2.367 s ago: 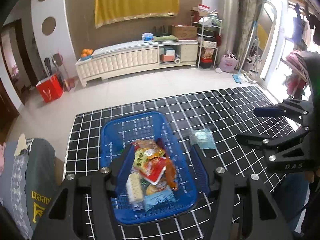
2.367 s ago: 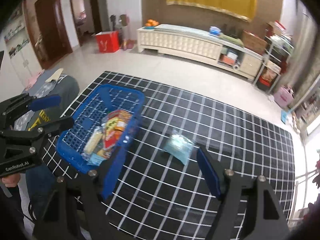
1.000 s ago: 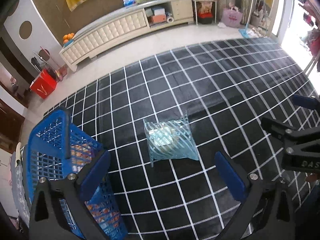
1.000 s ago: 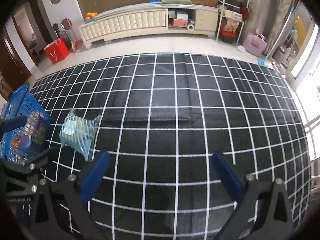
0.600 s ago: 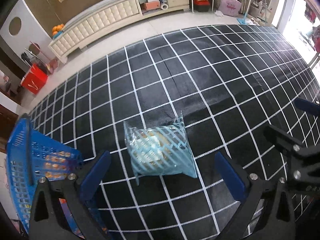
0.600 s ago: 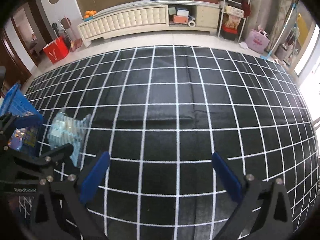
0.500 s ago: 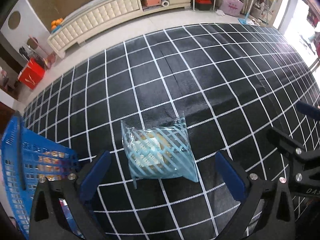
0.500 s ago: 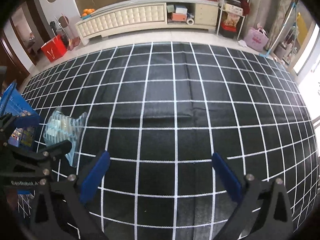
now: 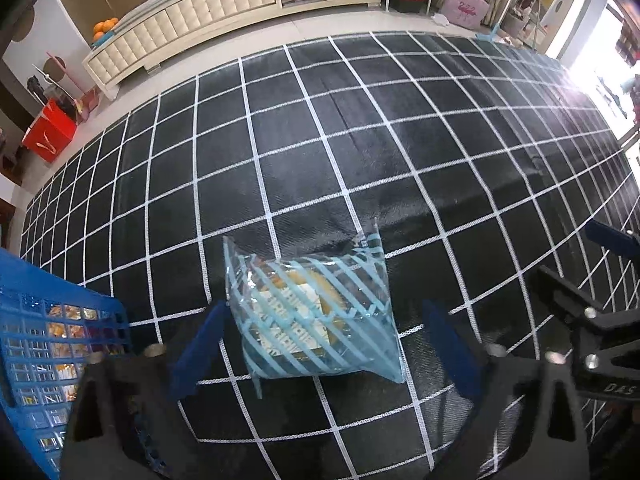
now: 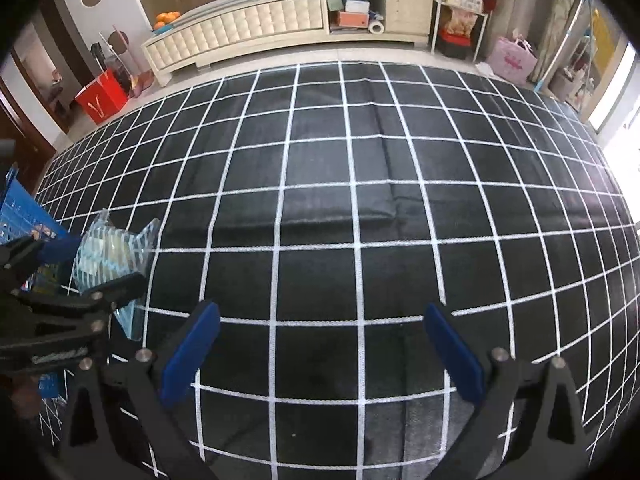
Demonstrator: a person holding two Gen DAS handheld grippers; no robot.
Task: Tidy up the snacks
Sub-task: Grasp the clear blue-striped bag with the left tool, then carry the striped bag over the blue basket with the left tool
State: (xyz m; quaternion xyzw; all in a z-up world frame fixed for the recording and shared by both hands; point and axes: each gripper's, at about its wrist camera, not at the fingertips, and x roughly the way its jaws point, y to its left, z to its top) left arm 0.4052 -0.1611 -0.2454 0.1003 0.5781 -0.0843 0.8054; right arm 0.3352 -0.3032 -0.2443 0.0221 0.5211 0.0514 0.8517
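Note:
A clear snack packet with light-blue stripes (image 9: 316, 312) lies on the black grid mat. My left gripper (image 9: 320, 352) is open, low over the mat, with a blue finger on each side of the packet, not closed on it. The packet also shows in the right wrist view (image 10: 108, 256), partly behind the left gripper (image 10: 64, 276). A blue basket (image 9: 44, 344) holding several snacks stands at the left; its corner shows in the right wrist view (image 10: 24, 212). My right gripper (image 10: 320, 348) is open and empty over bare mat, to the right of the packet; it shows in the left wrist view (image 9: 580, 268).
The black mat with white grid lines (image 10: 360, 184) covers the floor. Beyond its far edge stand a white low cabinet (image 10: 248, 28), a red bag (image 10: 102, 94), a pink bag (image 10: 514, 60) and a shelf rack (image 10: 460, 4).
My left gripper has swung from over the basket to the striped packet and come down until its fingers flank it. My right gripper has turned right to face bare mat.

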